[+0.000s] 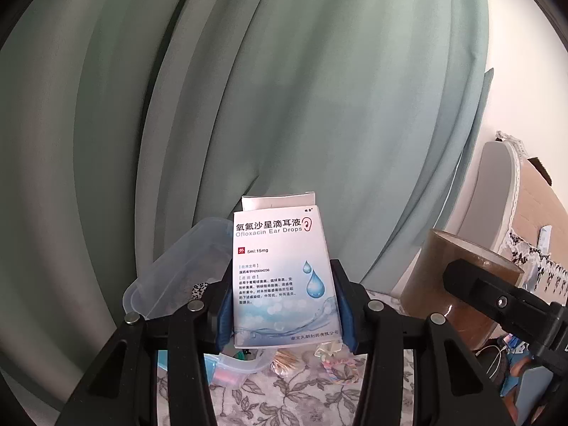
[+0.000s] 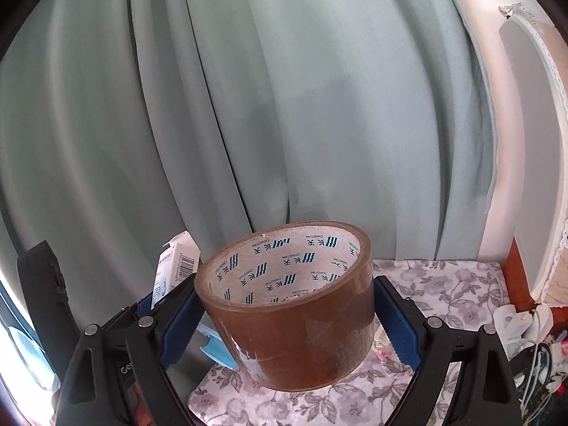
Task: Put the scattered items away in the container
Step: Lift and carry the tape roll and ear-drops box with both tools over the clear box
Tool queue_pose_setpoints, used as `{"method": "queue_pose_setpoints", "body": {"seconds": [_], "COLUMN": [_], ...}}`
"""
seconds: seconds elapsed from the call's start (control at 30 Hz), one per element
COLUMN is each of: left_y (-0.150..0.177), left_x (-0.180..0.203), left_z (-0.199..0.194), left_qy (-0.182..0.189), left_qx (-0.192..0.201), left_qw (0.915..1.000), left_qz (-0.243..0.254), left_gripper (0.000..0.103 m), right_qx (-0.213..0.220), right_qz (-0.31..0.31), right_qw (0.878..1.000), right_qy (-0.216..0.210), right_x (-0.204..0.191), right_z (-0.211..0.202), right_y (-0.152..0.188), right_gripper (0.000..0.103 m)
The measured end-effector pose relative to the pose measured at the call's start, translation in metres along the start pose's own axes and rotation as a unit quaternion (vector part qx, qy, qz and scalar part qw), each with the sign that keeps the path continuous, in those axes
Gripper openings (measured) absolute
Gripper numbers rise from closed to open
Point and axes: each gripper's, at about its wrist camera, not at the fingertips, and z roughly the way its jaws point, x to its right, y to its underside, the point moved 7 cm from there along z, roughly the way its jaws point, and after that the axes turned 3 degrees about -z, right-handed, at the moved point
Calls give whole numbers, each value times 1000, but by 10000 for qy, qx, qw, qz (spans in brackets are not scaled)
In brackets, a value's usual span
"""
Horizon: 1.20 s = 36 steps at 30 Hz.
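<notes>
Left wrist view, left tongs [image 1: 284, 305]: I have them clamped on the box [image 1: 282, 277], their blue pads pressed to its two side edges.
Left wrist view, box: a white carton printed "Ofloxacin Ear Drops", held upright above the table [image 1: 305, 394] with its top flap open.
Left wrist view, container [image 1: 184, 269]: a clear plastic tub just left of and behind the box, tilted. A second clear piece [image 1: 241, 362] sits below the box; I cannot tell whether it is the tub or its lid.
Left wrist view, table: covered in a grey floral cloth, with a small pastel item [image 1: 340, 365] lying near the right pad.
Left wrist view, tape [image 1: 451, 287]: a brown roll at the right, with one black finger of the right tongs across it.
Left wrist view, backdrop: a pale green curtain [image 1: 284, 88].

Right wrist view, right tongs [image 2: 285, 314]: I have them clamped on the tape [image 2: 294, 323], blue pads against its outer sides.
Right wrist view, tape: a wide brown roll held above the table [image 2: 443, 284], its open core tipped toward the camera and showing a printed cardboard lining.
Right wrist view, box [image 2: 174, 269]: at the left behind the tape, its barcode side showing, in the left tongs.
Right wrist view, backdrop: the same curtain [image 2: 284, 88], with clutter [image 2: 525, 323] at the table's right edge.
</notes>
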Motion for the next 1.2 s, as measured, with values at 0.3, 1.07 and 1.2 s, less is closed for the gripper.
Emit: {"method": "queue_pose_setpoints", "body": {"seconds": [0.3,1.07,1.2], "left_y": [11,42,49], "left_x": [-40,-110,-115], "left_z": [32,109,120], "left_qy": [-183,-703,-736], "left_qx": [-325,-983,-1077], "left_qw": [9990,9901,9888], "left_qz": [-261,-712,-727], "left_gripper": [49,49,49], "right_qx": [-448,-1454,-1576], "right_qz": [-108,-72,-117], "right_qw": [9989,9891,9871], "right_qy": [-28,-235,-271], "right_x": [-10,-16,-17], "right_z": [46,154,171], "right_y": [12,62,68], "right_gripper": [93,93,93]}}
